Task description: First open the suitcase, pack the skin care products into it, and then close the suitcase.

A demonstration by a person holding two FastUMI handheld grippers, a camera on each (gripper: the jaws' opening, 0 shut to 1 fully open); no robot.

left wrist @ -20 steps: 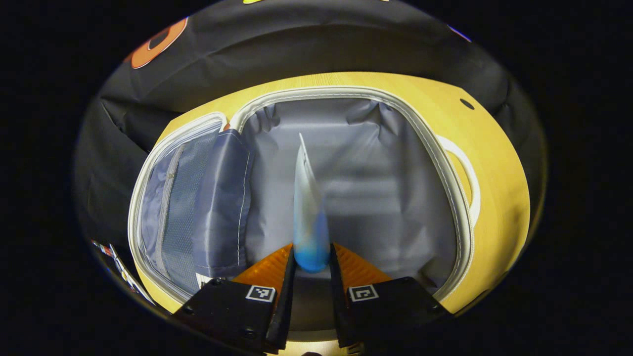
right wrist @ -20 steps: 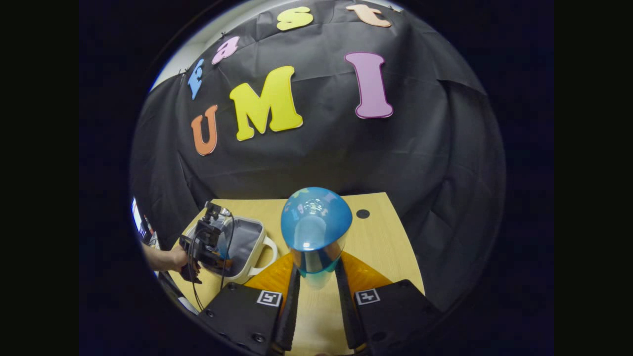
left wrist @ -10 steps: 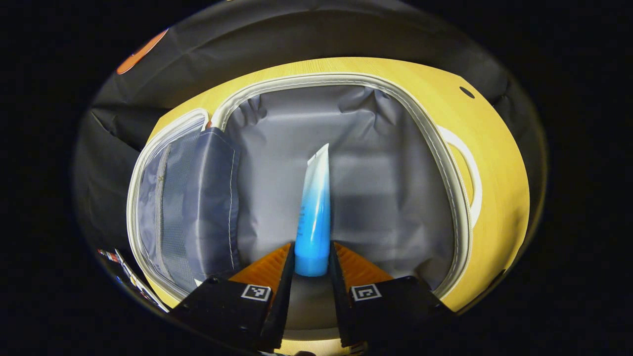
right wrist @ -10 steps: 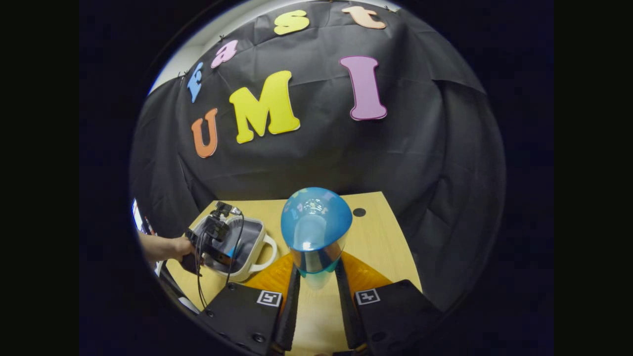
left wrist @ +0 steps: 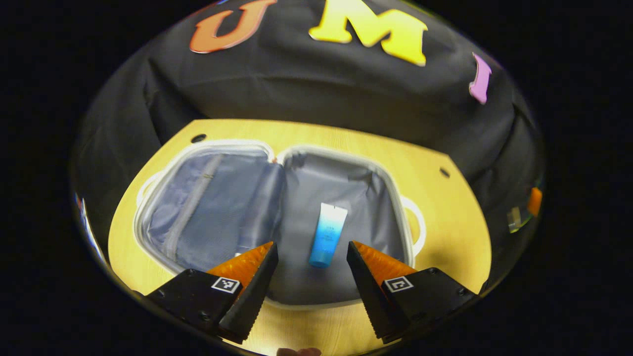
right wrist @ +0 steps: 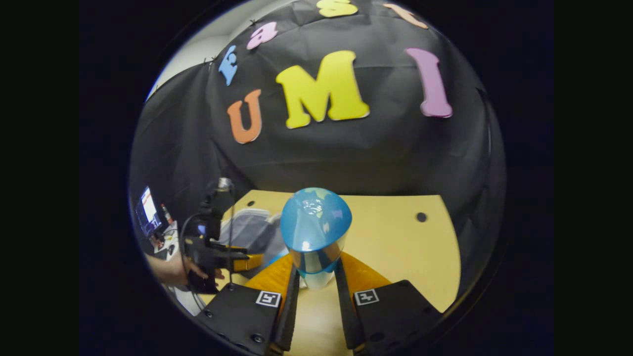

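Note:
The suitcase (left wrist: 406, 236) lies open on the wooden table, grey lining up, its mesh-pocket lid (left wrist: 207, 202) folded out to the left. A blue-and-white tube (left wrist: 327, 235) lies flat in the right half. My left gripper (left wrist: 311, 259) hovers above the case's near edge, open, with nothing between its fingers. In the right gripper view, my right gripper (right wrist: 316, 279) is shut on a blue-capped clear bottle (right wrist: 315, 232), held above the table. The left gripper (right wrist: 217, 254) and the hand holding it appear there at the left, over the suitcase (right wrist: 247, 230).
The wooden table (left wrist: 445, 207) has small round holes near its back corners (left wrist: 198, 138). Black cloth walls close in behind and at both sides. A screen and clutter (right wrist: 148, 217) stand beyond the table's left side. Bare tabletop (right wrist: 395, 242) stretches right of the suitcase.
My left gripper opened and let go of the tube, which now lies in the suitcase; the gripper rose and drew back. The right gripper kept its bottle and swung slightly leftward.

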